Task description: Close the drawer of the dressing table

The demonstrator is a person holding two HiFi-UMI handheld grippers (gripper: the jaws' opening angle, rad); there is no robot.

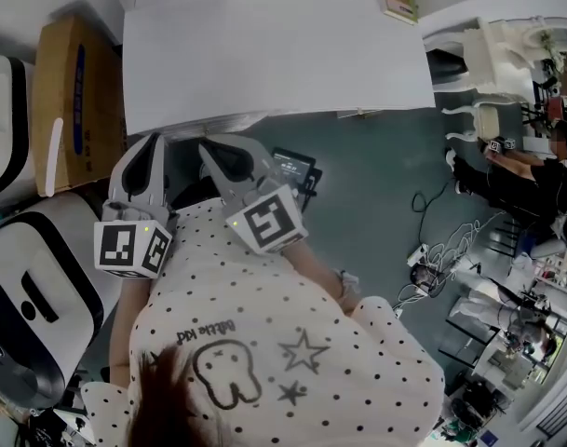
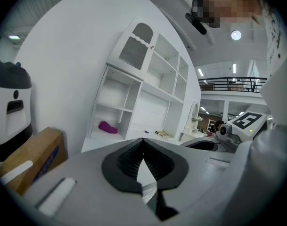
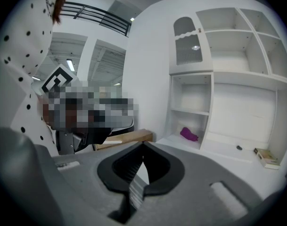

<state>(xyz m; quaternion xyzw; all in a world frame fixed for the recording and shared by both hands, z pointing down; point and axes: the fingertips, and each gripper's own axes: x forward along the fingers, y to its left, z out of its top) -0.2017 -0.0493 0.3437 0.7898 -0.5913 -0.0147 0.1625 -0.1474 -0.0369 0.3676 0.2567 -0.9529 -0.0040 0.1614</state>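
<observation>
The white dressing table [image 1: 274,54] fills the top of the head view. A pale strip under its front edge, the drawer front [image 1: 218,122], barely sticks out from the top. My left gripper [image 1: 155,142] and right gripper [image 1: 207,147] are side by side, tips just short of that edge. In the left gripper view the left gripper [image 2: 143,141] has its jaws together with nothing between them. It points level over the tabletop [image 2: 101,142] toward the shelf unit [image 2: 148,93]. The right gripper [image 3: 143,146] is likewise shut and empty.
A cardboard box [image 1: 74,101] and a white-and-black appliance [image 1: 32,305] stand to the left. A black device [image 1: 292,168] lies on the floor under the table edge. Cables [image 1: 441,250] and a seated person [image 1: 525,180] are to the right. A purple thing [image 3: 189,134] lies on a shelf.
</observation>
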